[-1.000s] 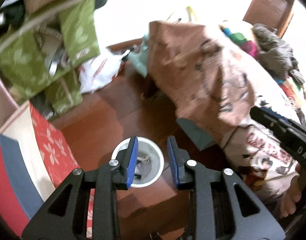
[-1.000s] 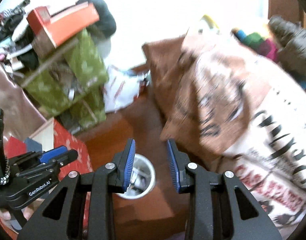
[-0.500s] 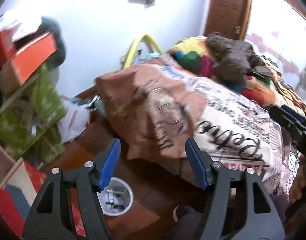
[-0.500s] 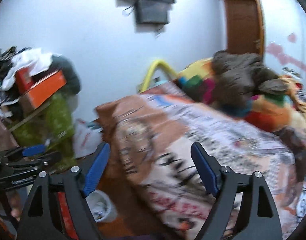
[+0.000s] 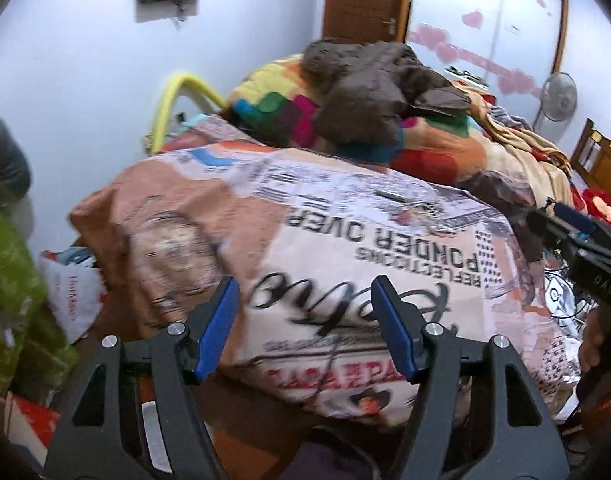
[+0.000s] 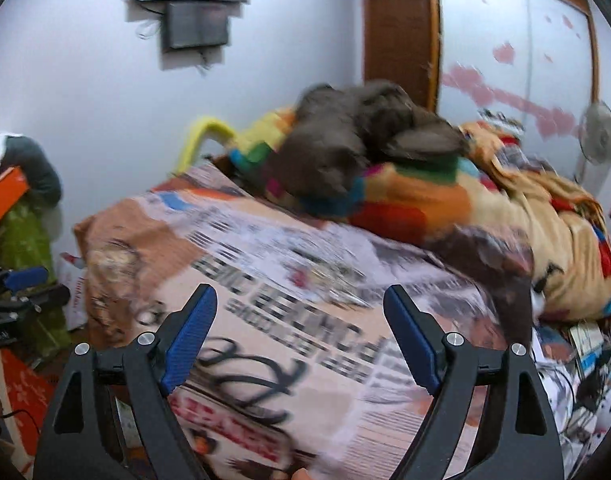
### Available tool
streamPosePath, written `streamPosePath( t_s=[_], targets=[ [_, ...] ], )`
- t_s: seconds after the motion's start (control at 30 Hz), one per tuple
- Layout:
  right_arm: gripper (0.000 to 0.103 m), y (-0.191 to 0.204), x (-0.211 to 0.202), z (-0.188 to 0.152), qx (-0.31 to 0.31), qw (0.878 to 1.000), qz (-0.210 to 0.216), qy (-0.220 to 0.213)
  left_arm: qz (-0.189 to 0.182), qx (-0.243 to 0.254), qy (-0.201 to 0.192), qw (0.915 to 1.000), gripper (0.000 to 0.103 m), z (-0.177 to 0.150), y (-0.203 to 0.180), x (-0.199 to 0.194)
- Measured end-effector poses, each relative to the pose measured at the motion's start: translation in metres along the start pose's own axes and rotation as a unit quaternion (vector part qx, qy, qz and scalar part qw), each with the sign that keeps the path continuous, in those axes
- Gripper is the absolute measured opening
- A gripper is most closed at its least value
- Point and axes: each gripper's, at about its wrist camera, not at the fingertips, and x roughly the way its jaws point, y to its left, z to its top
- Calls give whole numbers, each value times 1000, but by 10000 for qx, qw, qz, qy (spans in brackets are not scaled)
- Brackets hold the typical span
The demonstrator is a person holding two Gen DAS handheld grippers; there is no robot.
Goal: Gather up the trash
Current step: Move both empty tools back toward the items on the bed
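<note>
Holding nothing, I see both my left tool (image 5: 307, 326) and right tool (image 6: 299, 338) gaping empty over the bed (image 5: 345, 248), so collecting remains undone.

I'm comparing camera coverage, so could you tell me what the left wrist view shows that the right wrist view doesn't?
Only the left wrist view shows the right gripper, the door handle and small clutter lying on the printed bedcover. Only the right wrist view shows the left gripper and an orange box. Both show the brown jacket on the colourful blanket, the fan and open jaws.
</note>
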Motion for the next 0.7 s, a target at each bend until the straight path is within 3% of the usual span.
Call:
streamPosePath(
  t_s=[0.17,0.4,0.7],
  targets=[
    [83,-36,26,-7,246,9991,-172,288,-252,104,207,9994,67,13,-30,45],
    [83,-56,83,-9,76,9976,-259,630,-500,122,556,9971,67,26,-52,108],
    [77,-67,158,-5,436,9909,360,1223,-760,69,804,9938,67,35,-68,173]
  ],
)
